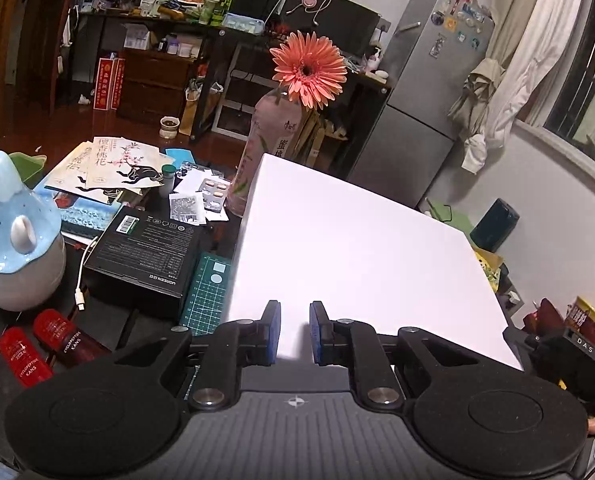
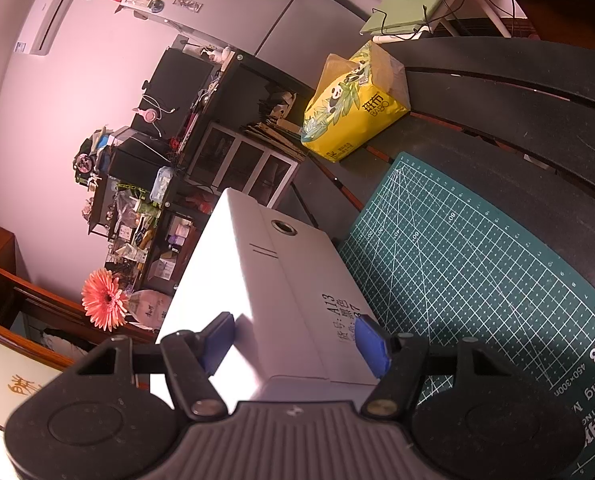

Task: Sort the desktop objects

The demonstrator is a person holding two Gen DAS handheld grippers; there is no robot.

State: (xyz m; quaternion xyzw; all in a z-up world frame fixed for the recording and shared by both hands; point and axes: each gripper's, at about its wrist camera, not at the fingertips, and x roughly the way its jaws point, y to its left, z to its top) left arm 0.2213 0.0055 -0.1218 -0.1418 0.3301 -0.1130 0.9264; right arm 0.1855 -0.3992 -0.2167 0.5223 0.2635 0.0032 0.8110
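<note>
Plainly, the right gripper (image 2: 295, 344) is clenched on the white box (image 2: 265, 280), one blue pad pressed to its plain side and the other to the face with printed characters; the box lies at the edge of the green cutting mat (image 2: 477, 260) on the dark table (image 2: 497, 120), with a yellow tissue pack (image 2: 353, 108) farther back; the left gripper (image 1: 294, 332) hangs over the box's near edge, its jaws drawn almost together, and whether they pinch anything I cannot tell; left of the box sits a black carton (image 1: 145, 252), and behind it a bottle (image 1: 265, 140) holding a pink flower (image 1: 308, 68).
</note>
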